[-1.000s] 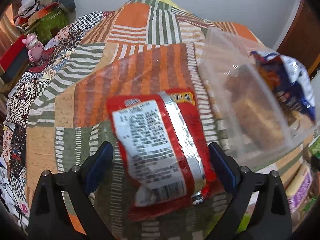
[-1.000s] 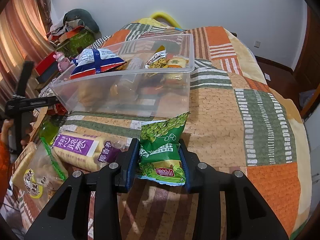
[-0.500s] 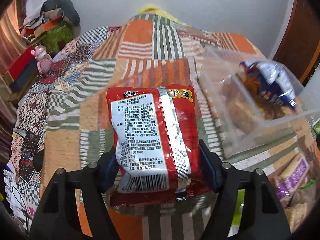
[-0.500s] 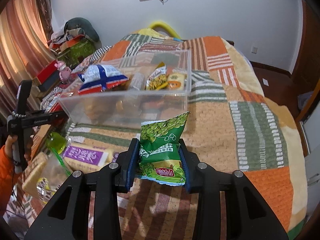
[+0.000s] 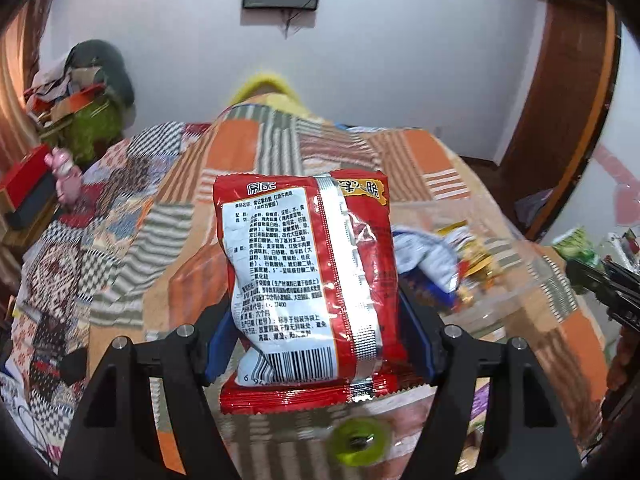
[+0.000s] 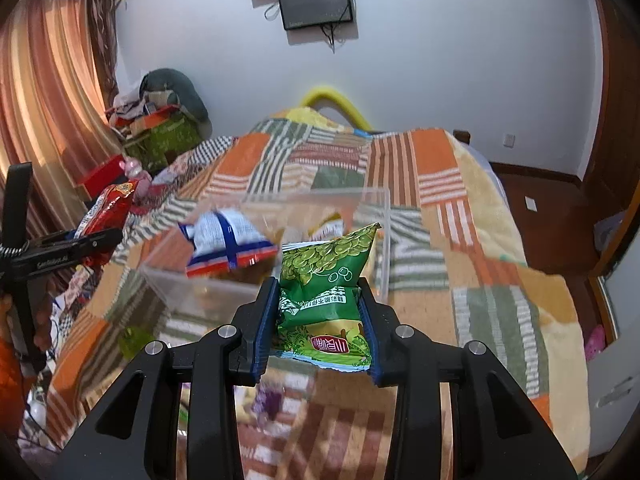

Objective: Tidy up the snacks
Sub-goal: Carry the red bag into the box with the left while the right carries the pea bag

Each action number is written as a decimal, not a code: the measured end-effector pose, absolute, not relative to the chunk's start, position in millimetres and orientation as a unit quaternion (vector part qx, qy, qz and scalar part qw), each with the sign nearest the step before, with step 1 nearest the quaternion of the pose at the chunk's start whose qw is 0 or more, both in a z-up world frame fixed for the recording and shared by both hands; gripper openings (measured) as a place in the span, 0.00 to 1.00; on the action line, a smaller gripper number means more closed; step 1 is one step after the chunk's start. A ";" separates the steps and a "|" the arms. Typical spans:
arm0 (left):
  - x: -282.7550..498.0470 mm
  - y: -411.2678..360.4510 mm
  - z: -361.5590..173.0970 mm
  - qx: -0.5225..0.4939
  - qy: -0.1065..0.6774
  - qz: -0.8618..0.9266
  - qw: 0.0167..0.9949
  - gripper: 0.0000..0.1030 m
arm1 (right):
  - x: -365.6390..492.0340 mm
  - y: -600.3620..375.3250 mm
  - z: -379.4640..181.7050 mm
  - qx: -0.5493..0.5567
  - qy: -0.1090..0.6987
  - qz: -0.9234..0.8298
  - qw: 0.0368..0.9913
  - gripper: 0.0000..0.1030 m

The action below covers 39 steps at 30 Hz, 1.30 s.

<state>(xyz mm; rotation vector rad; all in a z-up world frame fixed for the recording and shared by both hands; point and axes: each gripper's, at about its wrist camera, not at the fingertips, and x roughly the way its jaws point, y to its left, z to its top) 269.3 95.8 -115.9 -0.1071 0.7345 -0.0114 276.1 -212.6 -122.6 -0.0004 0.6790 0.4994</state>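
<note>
At nine o'clock, your left gripper (image 5: 316, 344) clamps a red snack packet (image 5: 308, 280) by its lower half — light, crinkly, slippery foil. At centre, your right gripper (image 6: 318, 328) pinches a green snack bag (image 6: 324, 292), soft and puffy. Beyond, at twelve o'clock, sits the clear bin (image 6: 376, 240) — hold packets mid-body.

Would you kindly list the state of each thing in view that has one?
Left gripper: shut on red snack packet, lifted.
Right gripper: shut on green snack bag, lifted.
Clear plastic bin: open-topped, holding snacks.
Blue-and-white snack bag: lying in the bin.
</note>
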 end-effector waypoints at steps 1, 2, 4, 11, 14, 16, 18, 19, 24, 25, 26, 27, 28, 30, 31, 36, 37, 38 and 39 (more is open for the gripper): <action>272.3 91.5 -114.6 -0.052 0.358 -0.010 0.932 0.69 | 279.8 -211.8 -120.4 0.002 0.326 0.243 0.914 0.33; 275.6 87.7 -113.8 -0.052 0.358 -0.015 0.932 0.69 | 281.9 -210.3 -119.2 0.004 0.323 0.244 0.915 0.33; 283.3 80.2 -114.9 -0.052 0.361 -0.023 0.931 0.69 | 288.1 -206.1 -117.9 0.006 0.319 0.244 0.916 0.33; 306.7 61.4 -125.8 -0.037 0.375 -0.035 0.926 0.69 | 308.8 -189.3 -121.7 0.009 0.324 0.246 0.913 0.33; 315.4 57.7 -132.6 -0.032 0.380 -0.039 0.923 0.69 | 319.0 -180.5 -127.5 0.004 0.332 0.246 0.910 0.33; 319.3 55.8 -137.5 -0.031 0.384 -0.042 0.922 0.69 | 324.6 -174.1 -133.7 -0.001 0.339 0.245 0.908 0.33; 323.2 55.2 -142.3 -0.029 0.389 -0.045 0.920 0.69 | 329.2 -169.5 -138.1 -0.005 0.347 0.242 0.906 0.33; 324.7 54.6 -144.7 -0.028 0.392 -0.046 0.918 0.69 | 331.0 -168.8 -140.1 -0.007 0.350 0.241 0.905 0.33; 331.7 52.3 -155.1 -0.018 0.404 -0.045 0.913 0.69 | 339.6 -165.4 -153.4 -0.011 0.372 0.237 0.898 0.33; 332.1 52.1 -156.4 -0.018 0.405 -0.046 0.913 0.70 | 340.4 -165.3 -155.4 -0.011 0.375 0.236 0.896 0.33; 332.9 51.7 -157.1 -0.019 0.407 -0.050 0.912 0.70 | 341.2 -165.4 -157.4 -0.012 0.378 0.235 0.895 0.33; 333.4 51.6 -157.7 -0.019 0.409 -0.053 0.911 0.70 | 341.9 -166.5 -159.3 -0.012 0.382 0.235 0.894 0.34; 333.9 51.2 -158.2 -0.017 0.411 -0.054 0.910 0.71 | 343.2 -166.4 -160.4 -0.012 0.385 0.234 0.893 0.34; 333.4 50.9 -159.0 -0.015 0.414 -0.054 0.909 0.73 | 341.3 -166.7 -161.4 -0.019 0.385 0.229 0.894 0.35; 333.7 51.4 -159.3 -0.014 0.416 -0.053 0.908 0.76 | 341.2 -165.4 -161.2 -0.023 0.385 0.227 0.894 0.35; 326.3 53.4 -150.9 -0.016 0.408 -0.049 0.912 0.83 | 337.8 -167.9 -156.1 -0.025 0.387 0.230 0.893 0.51; 324.0 53.5 -148.0 -0.016 0.405 -0.048 0.913 0.84 | 336.4 -169.4 -154.4 -0.026 0.384 0.228 0.894 0.53; 321.2 51.9 -144.8 -0.015 0.403 -0.047 0.914 0.84 | 335.3 -170.2 -152.5 -0.027 0.382 0.227 0.895 0.54; 317.9 52.1 -140.9 -0.015 0.399 -0.047 0.916 0.85 | 332.2 -172.3 -149.2 -0.027 0.381 0.229 0.895 0.54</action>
